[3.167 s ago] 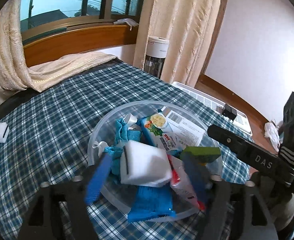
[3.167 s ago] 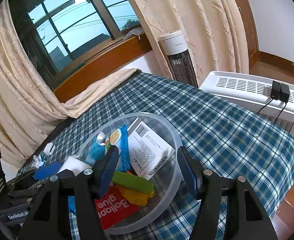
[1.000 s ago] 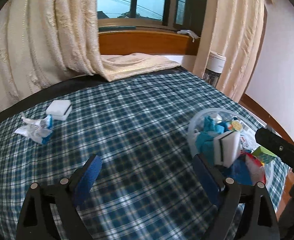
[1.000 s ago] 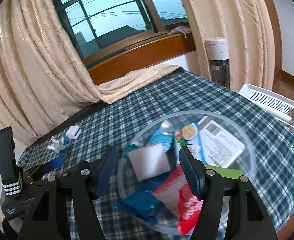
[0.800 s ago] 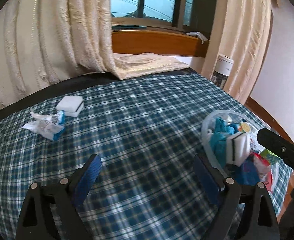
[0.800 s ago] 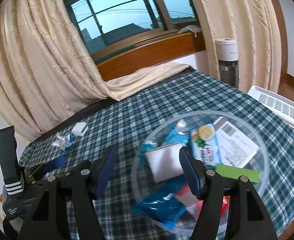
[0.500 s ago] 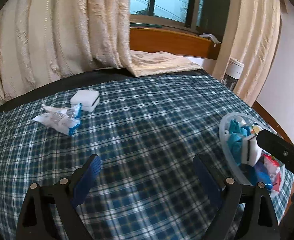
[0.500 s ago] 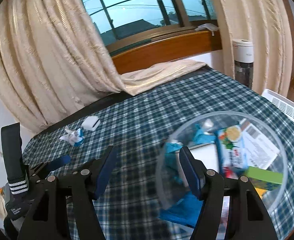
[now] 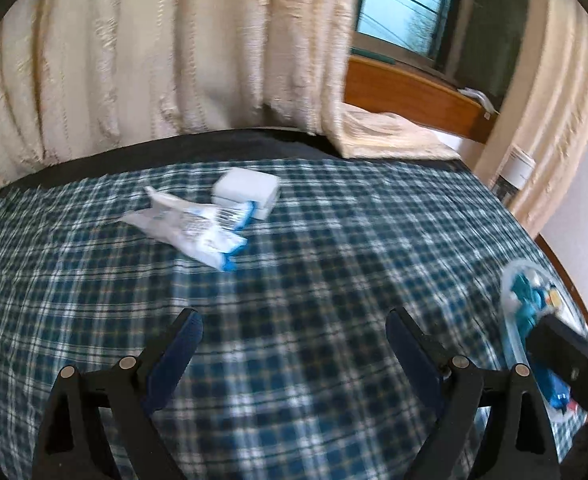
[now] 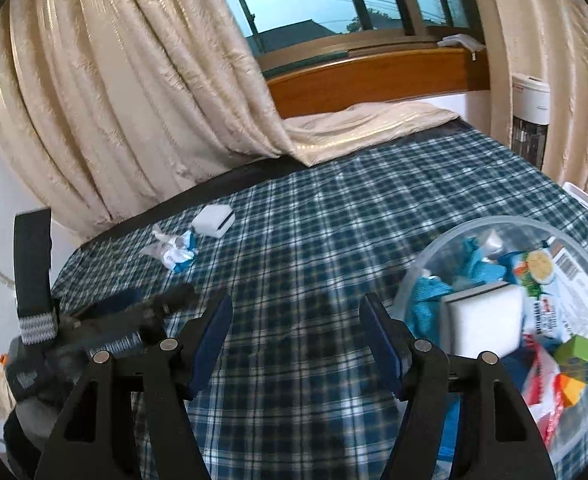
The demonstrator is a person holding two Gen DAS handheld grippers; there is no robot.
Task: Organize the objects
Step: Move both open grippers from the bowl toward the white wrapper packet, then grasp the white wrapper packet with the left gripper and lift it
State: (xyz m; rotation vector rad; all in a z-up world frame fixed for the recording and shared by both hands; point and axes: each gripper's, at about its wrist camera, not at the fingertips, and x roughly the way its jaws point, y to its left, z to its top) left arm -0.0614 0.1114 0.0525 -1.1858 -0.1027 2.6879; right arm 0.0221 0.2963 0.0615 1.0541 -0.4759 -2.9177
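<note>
A white sponge block (image 9: 247, 192) and a crumpled white and blue wrapper (image 9: 191, 231) lie on the plaid cloth, ahead of my left gripper (image 9: 294, 344), which is open and empty above the cloth. In the right wrist view the sponge block (image 10: 213, 220) and wrapper (image 10: 171, 253) lie far left. My right gripper (image 10: 296, 330) is open and empty, left of the clear plastic bowl (image 10: 426, 254). The bowl holds a white sponge (image 10: 482, 324), blue cloth, packets and a green box. The bowl (image 9: 508, 312) also shows at the right edge of the left wrist view.
The plaid cloth (image 9: 334, 260) covers a table. Cream curtains (image 10: 133, 100) hang behind it and drape onto its far edge. A wooden window sill (image 10: 374, 76) runs behind. A white heater (image 10: 530, 120) stands at the far right.
Both grippers have swung left, away from the bowl. The sponge block and wrapper have come closer and nearer the centre in the left wrist view. Both grippers stay open.
</note>
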